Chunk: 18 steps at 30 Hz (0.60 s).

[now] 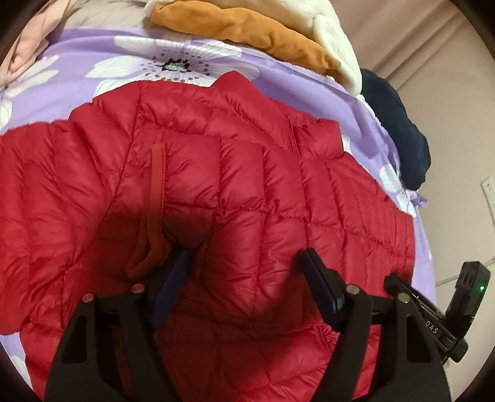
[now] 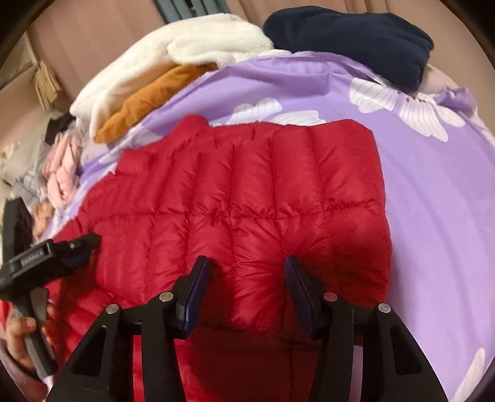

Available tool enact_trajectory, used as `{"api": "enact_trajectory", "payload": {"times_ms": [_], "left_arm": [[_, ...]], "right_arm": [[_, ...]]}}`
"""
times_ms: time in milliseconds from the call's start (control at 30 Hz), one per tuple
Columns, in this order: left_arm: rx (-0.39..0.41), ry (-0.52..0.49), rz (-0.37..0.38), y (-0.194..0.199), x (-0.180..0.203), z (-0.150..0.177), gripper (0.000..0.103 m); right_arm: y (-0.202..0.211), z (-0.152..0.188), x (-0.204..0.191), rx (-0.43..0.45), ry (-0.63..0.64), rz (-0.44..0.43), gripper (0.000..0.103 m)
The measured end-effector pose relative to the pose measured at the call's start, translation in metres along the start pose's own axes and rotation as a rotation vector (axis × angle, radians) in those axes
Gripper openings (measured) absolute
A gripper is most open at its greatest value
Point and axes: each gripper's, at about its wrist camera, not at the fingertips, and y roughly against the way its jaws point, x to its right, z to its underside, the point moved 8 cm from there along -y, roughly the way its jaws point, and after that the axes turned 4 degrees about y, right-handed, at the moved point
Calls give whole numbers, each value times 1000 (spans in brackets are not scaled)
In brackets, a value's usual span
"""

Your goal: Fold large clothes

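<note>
A red quilted puffer jacket (image 1: 216, 185) lies partly folded on a purple flowered bedsheet (image 1: 92, 55). A sleeve with a red cuff band (image 1: 156, 191) lies folded over its body. My left gripper (image 1: 244, 256) is open, its fingers pressing down into the jacket, holding nothing. In the right wrist view the jacket (image 2: 247, 191) lies with its folded edge toward me. My right gripper (image 2: 246, 263) is open, its fingers straddling a padded fold at the near edge. The left gripper (image 2: 62, 250) shows at the left there, held by a hand.
An orange garment (image 1: 247, 27) and a white fleece (image 1: 337, 46) are piled at the far side of the bed, with a navy garment (image 1: 396, 123) at its right edge. Pink clothes (image 2: 62, 173) lie far left. Bare sheet (image 2: 433, 216) lies right of the jacket.
</note>
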Motion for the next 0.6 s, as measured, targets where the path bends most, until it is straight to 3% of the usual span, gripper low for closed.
{"api": "enact_trajectory", "payload": {"times_ms": [167,300,367,500,600], "left_arm": [[20,32,1,18,-2,-5,77],[113,91,26,70,-19,0,100],[157,104,20,97,-34,8,100],[204,191,20,142,-78,26,100],[254,300,-19,176,-131,40,100]], "right_arm": [[5,-2,3,-9,-11,23,53],[40,-3,-3,46,-9,-11,54],[55,-1,-9,71,-4,-36,54],[86,10,-22,115,-2,-99,59],[100,18,-31,130,-6,-136,60]]}}
